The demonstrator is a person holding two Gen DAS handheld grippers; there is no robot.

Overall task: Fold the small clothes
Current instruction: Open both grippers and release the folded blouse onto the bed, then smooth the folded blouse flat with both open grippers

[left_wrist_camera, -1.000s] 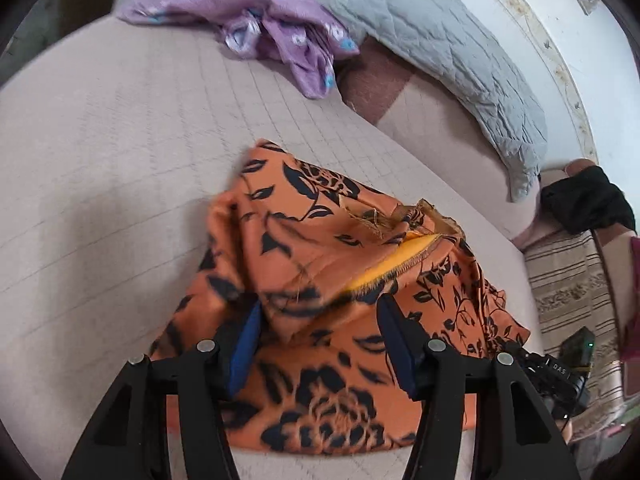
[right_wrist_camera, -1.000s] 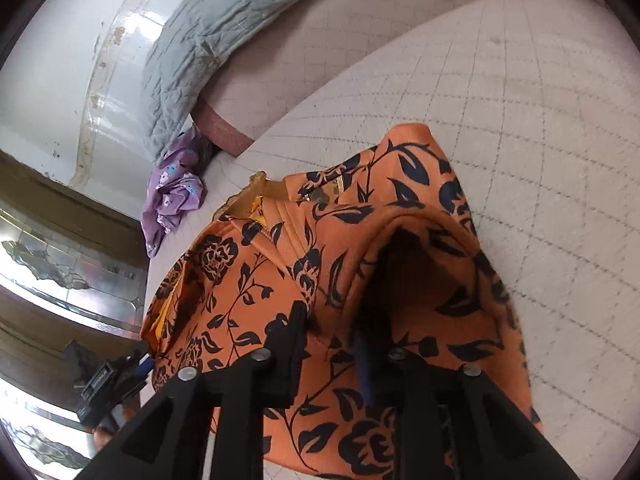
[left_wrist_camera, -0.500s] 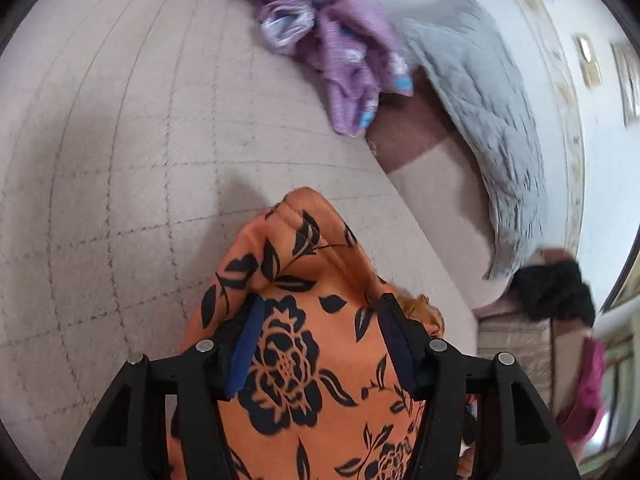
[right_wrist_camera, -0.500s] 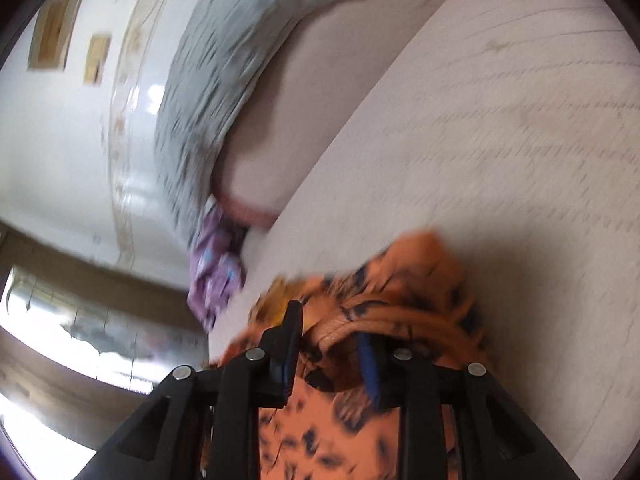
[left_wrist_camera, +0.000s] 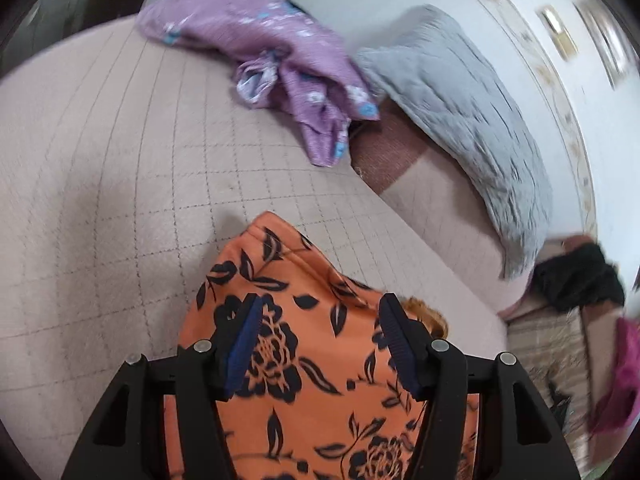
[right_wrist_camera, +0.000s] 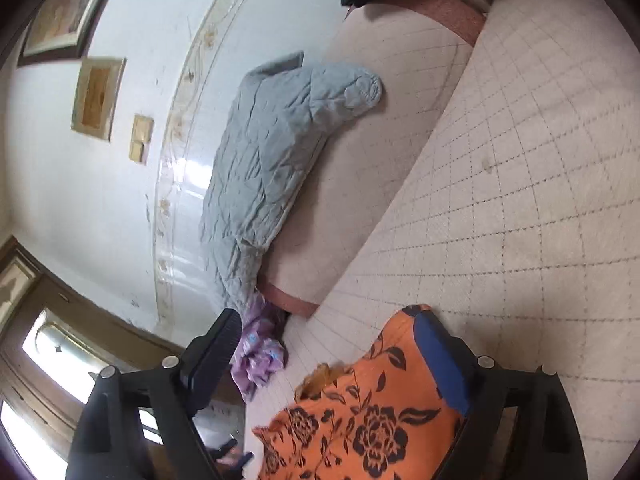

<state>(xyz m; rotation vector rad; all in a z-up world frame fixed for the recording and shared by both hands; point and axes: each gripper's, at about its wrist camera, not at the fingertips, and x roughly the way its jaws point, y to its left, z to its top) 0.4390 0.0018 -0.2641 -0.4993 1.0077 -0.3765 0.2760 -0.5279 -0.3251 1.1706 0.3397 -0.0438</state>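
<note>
1. Left gripper point(left_wrist_camera: 318, 330): jaws stand partly apart over the orange floral garment point(left_wrist_camera: 304, 364). The cloth runs under and between the blue pads point(left_wrist_camera: 244, 340), but I can't really tell if they press on it or just sit above it.
2. Right gripper point(right_wrist_camera: 332, 354): jaws have just been opening and now stand wide. The orange cloth lies beneath the gap, and its far edge reaches up along the right-hand pad point(right_wrist_camera: 436, 360). The left-hand pad sits clear of it, so nothing is pinched.
3. The garment itself is spread flat on the quilted beige cushion point(left_wrist_camera: 120, 208). Its rounded hem edge pokes out just past the left gripper's fingertips. A frayed yellowish bit point(left_wrist_camera: 424, 314) shows at the cloth's right edge, beside the right-hand finger.
4. Open room: ahead and to the left of the left gripper there's a big bare stretch of cushion. Same on the right of the right gripper, plain quilted surface all the way out.
5. Crowded bits: a crumpled purple garment point(left_wrist_camera: 280, 64) lies well ahead of the left gripper near the cushion's back edge. A grey quilted blanket point(left_wrist_camera: 460, 120) is draped over the backrest ahead and to the right.
6. Off past the cushion's right edge, a black cloth point(left_wrist_camera: 576, 280) and something magenta point(left_wrist_camera: 624, 380) sit by a striped surface.
</note>
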